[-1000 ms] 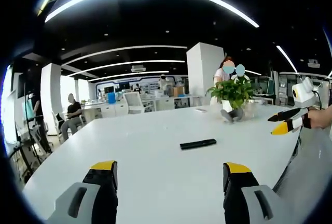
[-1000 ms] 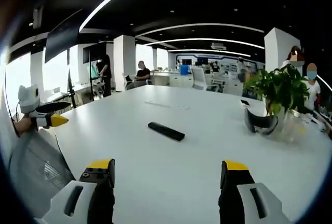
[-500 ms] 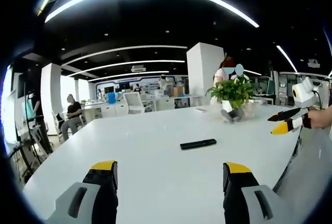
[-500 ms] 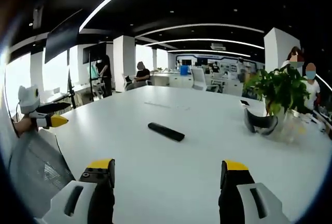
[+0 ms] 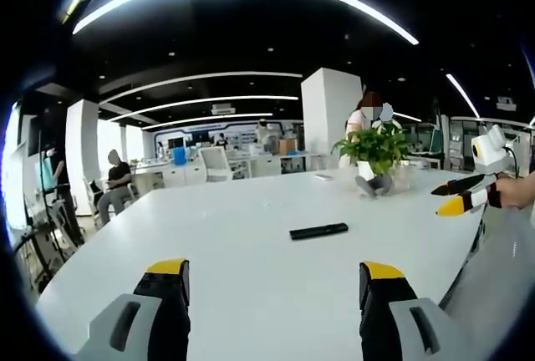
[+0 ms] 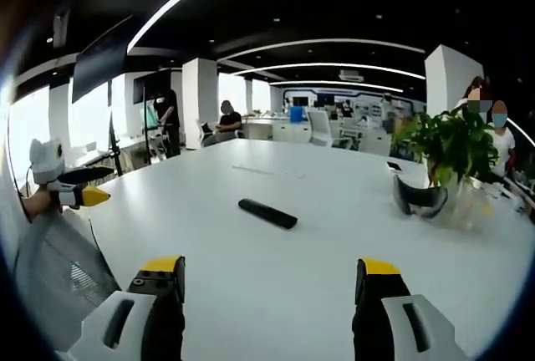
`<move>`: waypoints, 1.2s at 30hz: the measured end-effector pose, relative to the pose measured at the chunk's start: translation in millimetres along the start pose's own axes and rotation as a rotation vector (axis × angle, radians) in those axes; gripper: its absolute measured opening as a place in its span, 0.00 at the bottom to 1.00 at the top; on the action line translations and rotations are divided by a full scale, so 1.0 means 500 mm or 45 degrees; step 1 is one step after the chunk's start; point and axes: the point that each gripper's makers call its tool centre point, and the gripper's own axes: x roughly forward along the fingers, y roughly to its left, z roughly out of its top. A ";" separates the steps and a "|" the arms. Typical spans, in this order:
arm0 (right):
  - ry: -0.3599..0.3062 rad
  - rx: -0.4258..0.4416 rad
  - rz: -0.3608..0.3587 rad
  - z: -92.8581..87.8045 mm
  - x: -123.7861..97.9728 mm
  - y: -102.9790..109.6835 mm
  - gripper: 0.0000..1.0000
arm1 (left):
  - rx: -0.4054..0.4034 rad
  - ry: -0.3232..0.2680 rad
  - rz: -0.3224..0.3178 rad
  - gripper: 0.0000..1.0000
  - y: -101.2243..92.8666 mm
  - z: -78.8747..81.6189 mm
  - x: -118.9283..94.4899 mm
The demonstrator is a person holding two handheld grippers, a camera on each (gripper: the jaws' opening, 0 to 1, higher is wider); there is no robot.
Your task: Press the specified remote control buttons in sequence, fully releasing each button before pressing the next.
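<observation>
A slim black remote control (image 5: 318, 231) lies flat on the big white table (image 5: 234, 236), well ahead of both grippers. In the left gripper view my left gripper (image 5: 276, 286) stands open near the table's edge, nothing between its yellow-tipped jaws. The right gripper (image 5: 458, 196) comes in from the right of that view, held by a hand, its jaws apart. In the right gripper view the remote (image 6: 267, 212) lies ahead and slightly left of my open right gripper (image 6: 272, 282). The left gripper (image 6: 79, 185) shows at the far left of that view, its jaws apart.
A potted green plant (image 5: 374, 157) (image 6: 443, 156) stands on the table beyond the remote, with a dark curved object (image 6: 418, 195) at its base. Office chairs, desks and several people fill the room behind. A seated person (image 5: 115, 184) is beyond the table's far-left end.
</observation>
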 end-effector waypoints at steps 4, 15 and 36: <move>-0.006 0.000 -0.008 0.001 -0.001 -0.003 0.83 | -0.004 0.014 -0.015 0.86 -0.004 -0.004 0.002; -0.044 -0.102 0.008 0.016 -0.004 0.002 0.81 | -0.230 0.145 -0.156 0.90 -0.011 -0.011 0.017; -0.088 -0.030 -0.038 0.018 -0.010 -0.023 0.78 | -0.006 0.540 -0.576 0.91 -0.059 -0.077 0.179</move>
